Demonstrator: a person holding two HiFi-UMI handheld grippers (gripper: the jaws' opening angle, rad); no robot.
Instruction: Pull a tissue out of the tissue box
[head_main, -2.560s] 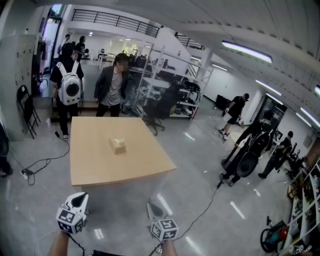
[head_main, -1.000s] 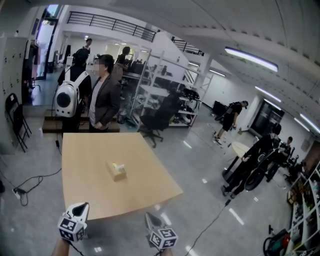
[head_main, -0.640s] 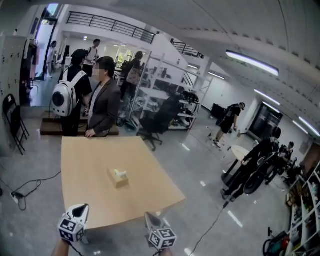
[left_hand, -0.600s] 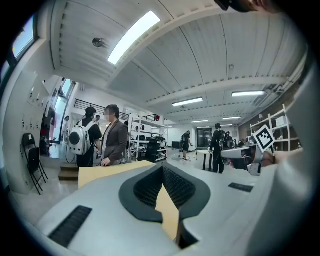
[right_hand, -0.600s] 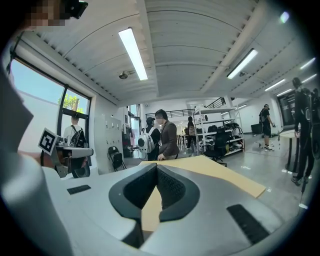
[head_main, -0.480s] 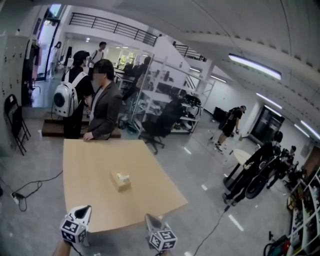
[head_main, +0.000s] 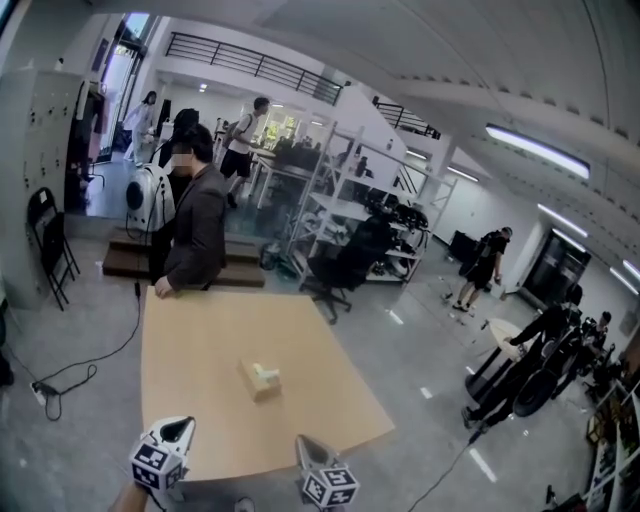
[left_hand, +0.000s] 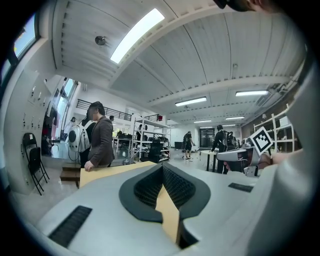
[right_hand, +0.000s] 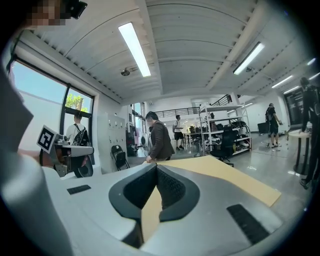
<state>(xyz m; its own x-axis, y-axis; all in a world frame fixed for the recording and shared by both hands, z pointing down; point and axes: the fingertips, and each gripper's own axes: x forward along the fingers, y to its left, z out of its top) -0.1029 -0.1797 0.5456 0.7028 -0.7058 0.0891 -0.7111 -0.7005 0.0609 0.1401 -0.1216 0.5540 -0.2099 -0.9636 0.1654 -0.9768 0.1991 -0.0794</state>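
Item: small pale-yellow cardboard tissue box (head_main: 262, 379), on the light-wood tabletop (head_main: 200, 330), well ahead of and between the two hand-held grippers.
Left hand-held gripper (head_main: 178, 431), right hand-held gripper (head_main: 306, 449): both clenched, empty.
Handling, judged: tissue soft, featherlight, tears easily. Box probably light and may lift, so pinch the protruding top sheet and steady the box.

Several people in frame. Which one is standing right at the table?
The person in the dark jacket, at the far left corner of the table with a hand at its edge. Everyone else stands or walks farther off.
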